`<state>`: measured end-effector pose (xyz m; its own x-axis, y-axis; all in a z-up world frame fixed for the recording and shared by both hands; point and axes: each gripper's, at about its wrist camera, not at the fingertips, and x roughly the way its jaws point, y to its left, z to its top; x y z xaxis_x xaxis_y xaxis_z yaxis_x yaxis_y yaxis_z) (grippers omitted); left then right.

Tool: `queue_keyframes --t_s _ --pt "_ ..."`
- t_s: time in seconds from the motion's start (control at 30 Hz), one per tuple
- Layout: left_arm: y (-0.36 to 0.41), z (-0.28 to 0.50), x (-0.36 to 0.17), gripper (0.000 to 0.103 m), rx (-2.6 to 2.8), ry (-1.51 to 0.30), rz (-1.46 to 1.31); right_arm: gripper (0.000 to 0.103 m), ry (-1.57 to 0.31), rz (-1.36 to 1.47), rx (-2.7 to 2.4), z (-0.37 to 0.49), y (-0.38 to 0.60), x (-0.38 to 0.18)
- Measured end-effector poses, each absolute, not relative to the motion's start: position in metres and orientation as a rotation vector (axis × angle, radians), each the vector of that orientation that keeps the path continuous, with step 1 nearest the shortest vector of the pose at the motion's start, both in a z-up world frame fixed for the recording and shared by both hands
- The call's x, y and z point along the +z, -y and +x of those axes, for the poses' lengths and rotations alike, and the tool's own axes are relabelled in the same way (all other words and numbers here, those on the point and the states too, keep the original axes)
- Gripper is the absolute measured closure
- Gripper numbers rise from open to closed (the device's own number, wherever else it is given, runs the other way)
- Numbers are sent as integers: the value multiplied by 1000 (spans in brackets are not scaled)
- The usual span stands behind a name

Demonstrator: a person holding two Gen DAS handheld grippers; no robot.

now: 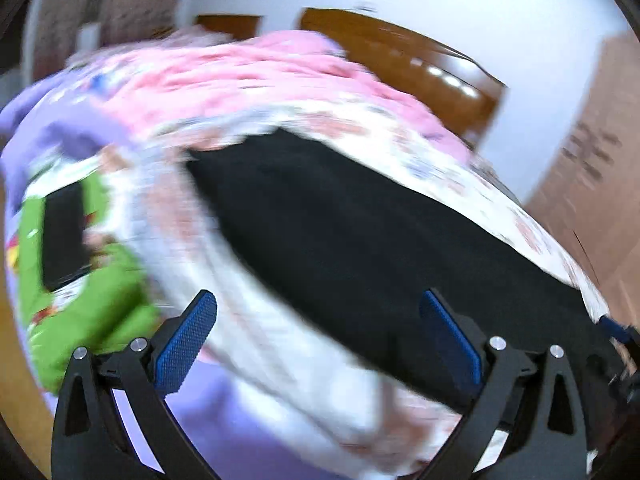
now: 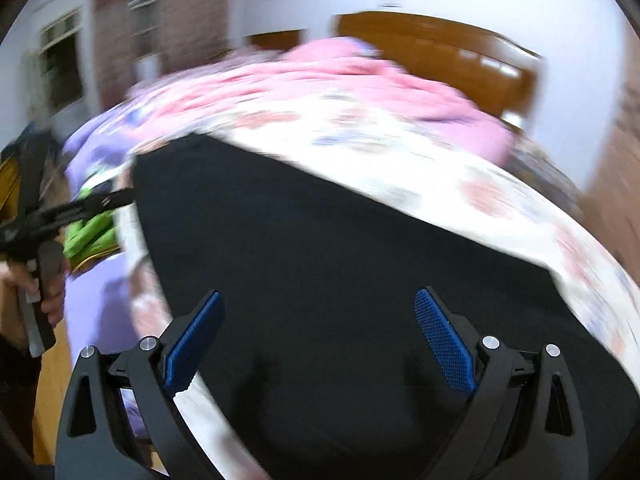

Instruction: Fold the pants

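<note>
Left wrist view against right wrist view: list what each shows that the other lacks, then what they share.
Only the left wrist view shows a flat black rectangular object lying on the green printed fabric. Only the right wrist view shows the person's hand holding the left claw at the pants' left edge. Both show the black fabric pants spread on the white floral bedsheet, the pink blanket, the brown wooden headboard, and each view's own open claw; the right claw hovers over the pants.

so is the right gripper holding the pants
No, the right gripper is wide open above the black pants, with nothing pinched between its blue pads.
</note>
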<state>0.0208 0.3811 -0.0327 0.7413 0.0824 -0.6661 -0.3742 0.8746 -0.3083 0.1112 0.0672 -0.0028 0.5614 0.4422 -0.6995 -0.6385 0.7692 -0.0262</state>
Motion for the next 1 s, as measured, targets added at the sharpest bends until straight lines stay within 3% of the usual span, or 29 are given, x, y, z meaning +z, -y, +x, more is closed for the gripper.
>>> queue_keyframes --t_s 0.27,0.33,0.57,0.7,0.83,1.0 --pt "-461 -38 -21 2 480 -650 -497 13 -673 -571 913 94 -257 -26" --pt "-471 -50 -23 2 490 -660 -505 33 -659 -628 927 89 -283 -34" --pt "-483 -58 -44 2 446 -687 -560 34 -661 -713 931 99 -317 -56" --pt "-484 -49 -54 2 359 -686 -630 48 -646 -702 931 105 -325 -58" --pt "-484 -43 -58 2 234 -664 -744 76 -644 -582 986 112 -315 -51" --pt "-489 -8 -57 2 23 -628 -891 79 -679 -404 1051 129 -298 -42"
